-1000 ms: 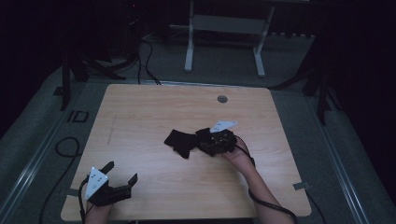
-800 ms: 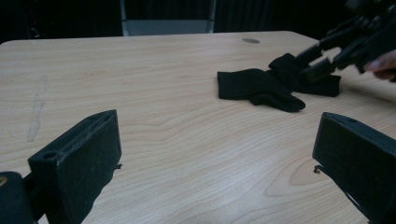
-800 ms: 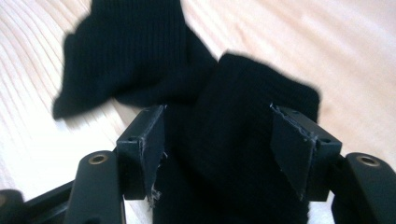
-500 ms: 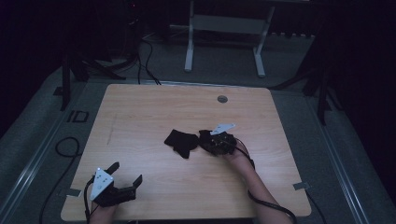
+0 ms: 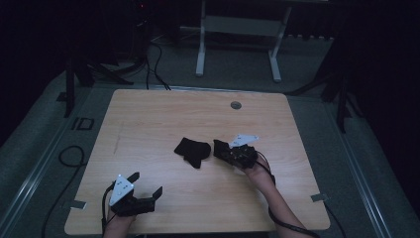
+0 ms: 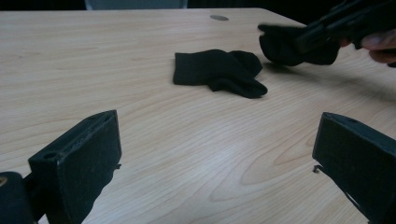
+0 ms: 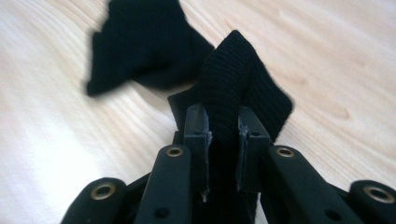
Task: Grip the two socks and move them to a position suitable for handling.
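A black sock (image 5: 190,150) lies crumpled in the middle of the wooden table (image 5: 163,114); the same sock (image 6: 217,70) is ahead in the left gripper view. My right gripper (image 5: 221,150) sits just right of it. Its jaws have just been closing and now pinch a second black sock (image 7: 238,74), whose fold stands up between the pads. That held sock (image 6: 285,44) hangs just above the table. My left gripper (image 5: 145,183) rests near the front left edge, jaws wide open and holding nothing (image 6: 218,121).
A small round grommet (image 5: 236,105) sits in the table's far middle. A white-legged stand (image 5: 200,49) and cables lie on the floor beyond the far edge. The surroundings are dark.
My left gripper has slid a little to the right along the front edge. My right gripper has drawn slightly right, away from the lying sock, with the second sock in its jaws.
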Tool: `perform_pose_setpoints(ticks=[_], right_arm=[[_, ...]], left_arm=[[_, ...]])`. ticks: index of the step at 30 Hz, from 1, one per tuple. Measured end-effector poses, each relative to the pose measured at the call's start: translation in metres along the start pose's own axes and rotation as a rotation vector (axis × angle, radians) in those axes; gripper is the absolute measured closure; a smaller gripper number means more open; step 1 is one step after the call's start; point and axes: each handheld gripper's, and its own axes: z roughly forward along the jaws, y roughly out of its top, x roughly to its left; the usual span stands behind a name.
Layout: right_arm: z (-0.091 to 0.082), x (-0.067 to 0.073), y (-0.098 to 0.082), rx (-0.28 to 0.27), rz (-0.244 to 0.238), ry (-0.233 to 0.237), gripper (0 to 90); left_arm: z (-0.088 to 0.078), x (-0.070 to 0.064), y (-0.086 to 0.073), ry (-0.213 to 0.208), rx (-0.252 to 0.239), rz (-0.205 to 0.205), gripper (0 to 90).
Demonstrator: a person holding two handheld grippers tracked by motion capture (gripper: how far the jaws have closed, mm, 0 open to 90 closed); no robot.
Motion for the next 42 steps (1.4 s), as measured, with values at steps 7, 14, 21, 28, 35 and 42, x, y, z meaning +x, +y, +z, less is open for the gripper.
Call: perform_pose_setpoints(ticks=[7, 14, 21, 28, 35, 42], right_arm=[[-0.029, 0.026, 0.012, -0.062, -0.046, 0.080, 77.6], [-0.048, 0.049, 0.011, -0.103, -0.087, 0.124, 77.5], [-0.058, 0.069, 0.009, -0.110, -0.150, 0.145, 77.5], [-0.065, 0.079, 0.011, -0.128, -0.202, 0.150, 77.4], [-0.066, 0.081, 0.010, -0.130, -0.214, 0.151, 77.3], [-0.067, 0.076, 0.005, -0.133, -0.187, 0.146, 77.1]], left_arm=[[0.014, -0.009, 0.014, -0.091, 0.002, 0.015, 9.8], [0.042, -0.017, 0.032, -0.185, 0.043, -0.006, 21.9], [0.063, -0.033, 0.049, -0.288, 0.036, 0.008, 37.5], [0.084, -0.045, 0.060, -0.379, 0.043, -0.003, 52.6], [0.098, -0.054, 0.064, -0.461, 0.095, 0.024, 71.7], [0.093, -0.059, 0.066, -0.426, 0.115, 0.057, 90.0]])
